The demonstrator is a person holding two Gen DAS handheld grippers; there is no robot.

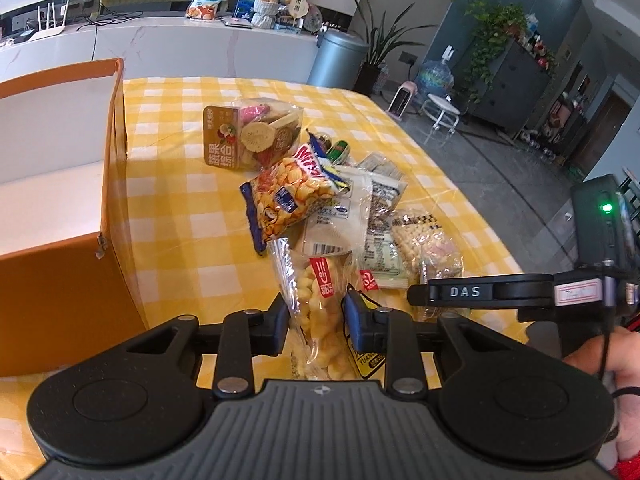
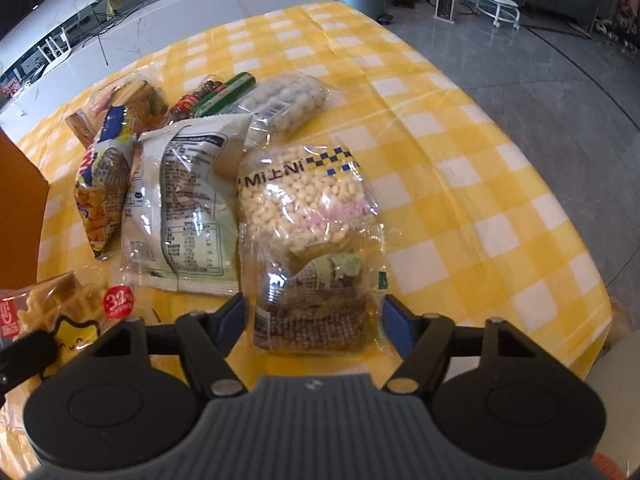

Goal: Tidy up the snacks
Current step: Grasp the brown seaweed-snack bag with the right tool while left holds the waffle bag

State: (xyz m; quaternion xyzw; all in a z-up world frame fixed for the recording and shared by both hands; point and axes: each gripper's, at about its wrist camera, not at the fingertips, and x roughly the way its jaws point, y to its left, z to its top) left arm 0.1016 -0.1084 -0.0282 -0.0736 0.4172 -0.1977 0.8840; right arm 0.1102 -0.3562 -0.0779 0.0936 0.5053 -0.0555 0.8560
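Observation:
In the left wrist view my left gripper (image 1: 316,314) is shut on a clear bag of yellow puffed twists (image 1: 320,280) with a red label, held just above the yellow checked tablecloth (image 1: 180,208). That bag also shows at the lower left of the right wrist view (image 2: 60,312). My right gripper (image 2: 315,314) is open. Its blue pads stand either side of a clear pack of brown cakes (image 2: 320,308) that lies flat, with a small gap at the right pad. One right finger (image 1: 460,292) reaches in beside the held bag.
An open orange box (image 1: 114,184) with a white inside stands at the left. The pile holds a puffed-rice pack (image 2: 304,200), a white bag (image 2: 188,200), a blue-edged cracker bag (image 1: 284,196) and a clear box of fruit chips (image 1: 252,136). The table edge (image 2: 580,240) drops off at the right.

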